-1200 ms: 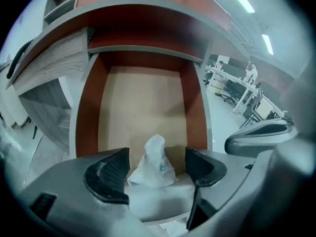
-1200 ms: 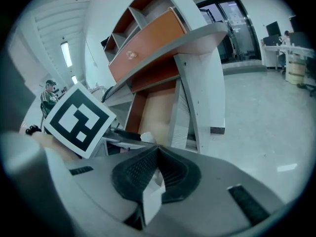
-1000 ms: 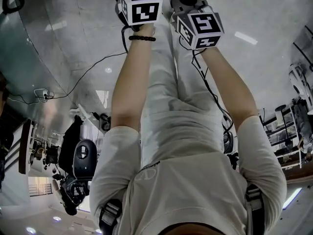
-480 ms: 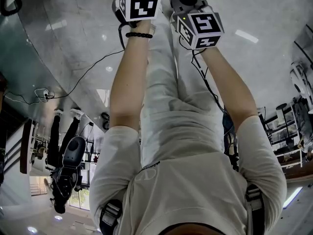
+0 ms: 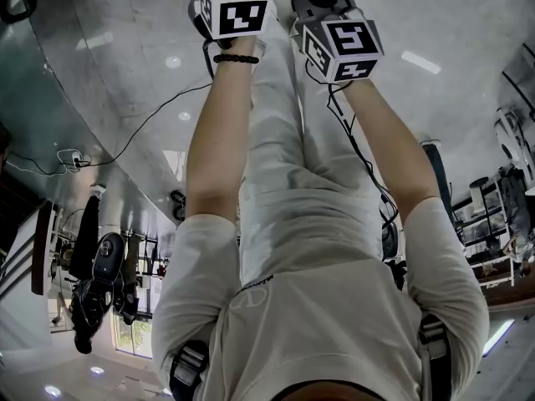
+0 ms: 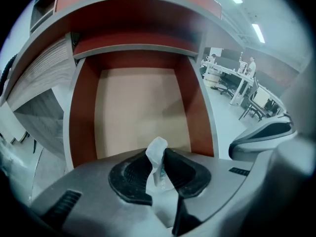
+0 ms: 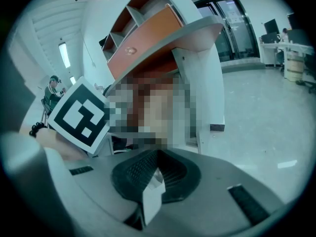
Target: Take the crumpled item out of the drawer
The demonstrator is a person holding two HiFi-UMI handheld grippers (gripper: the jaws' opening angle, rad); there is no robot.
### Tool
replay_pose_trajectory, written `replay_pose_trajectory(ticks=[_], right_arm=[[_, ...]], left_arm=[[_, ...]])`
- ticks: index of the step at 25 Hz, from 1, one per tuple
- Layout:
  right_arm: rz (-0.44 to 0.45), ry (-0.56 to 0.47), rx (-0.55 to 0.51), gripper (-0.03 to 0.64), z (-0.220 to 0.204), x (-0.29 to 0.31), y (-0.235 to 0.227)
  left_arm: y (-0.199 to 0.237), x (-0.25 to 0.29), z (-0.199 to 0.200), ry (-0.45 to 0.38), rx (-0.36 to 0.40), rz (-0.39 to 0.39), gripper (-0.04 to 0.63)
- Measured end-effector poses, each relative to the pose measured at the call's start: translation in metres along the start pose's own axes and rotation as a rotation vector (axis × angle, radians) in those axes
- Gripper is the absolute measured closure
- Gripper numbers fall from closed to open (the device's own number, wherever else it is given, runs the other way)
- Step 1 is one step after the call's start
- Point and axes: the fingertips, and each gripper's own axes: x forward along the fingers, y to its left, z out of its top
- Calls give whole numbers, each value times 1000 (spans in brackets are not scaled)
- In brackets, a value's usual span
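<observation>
left gripper view shows the left gripper point(image 6: 159, 159) with its two black ribbed pads closed on a small white crumpled piece of paper-like material point(image 6: 156, 152). the crumpled piece stands up between the pad tips and its top corner comes a little above them. behind it lies the open drawer with red-brown side walls point(image 6: 81, 117) and a pale beige bottom. the crumpled piece is in front of the drawer in this view, held in the pads and not touching the drawer bottom. to the right, far away, some office desks and chairs point(image 6: 237, 85) stand on a light floor.

in the right gripper view, the right gripper point(image 7: 157, 155) has its black pads pressed together at the tips. a white wedge-shaped bit point(image 7: 150, 194) sits low between the pads, and i cannot tell what it is. the black-and-white marker cube point(image 7: 81, 115) of the left gripper is just beside on the left, and a tall white cabinet with an orange-brown front point(image 7: 148, 28) stands behind.

in the head view, both bare forearms reach forward side by side. the two marker cubes are near each other, the left one point(image 5: 236, 7) and the right one point(image 5: 343, 48). a black bead bracelet point(image 5: 236, 58) is around the left wrist.
</observation>
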Motion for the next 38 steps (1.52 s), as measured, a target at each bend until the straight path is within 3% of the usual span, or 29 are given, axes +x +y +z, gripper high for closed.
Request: replay_pose_trajectory(ticks=[26,38], right_arm=[[-17,-68,-33,616,48,-32,16],[-50,-139,-68,616,112,-67,30]], left_arm=[[-8,-59,23,-95,-60,-46,526],[-17,-149,85,-240,-75,-64,526]])
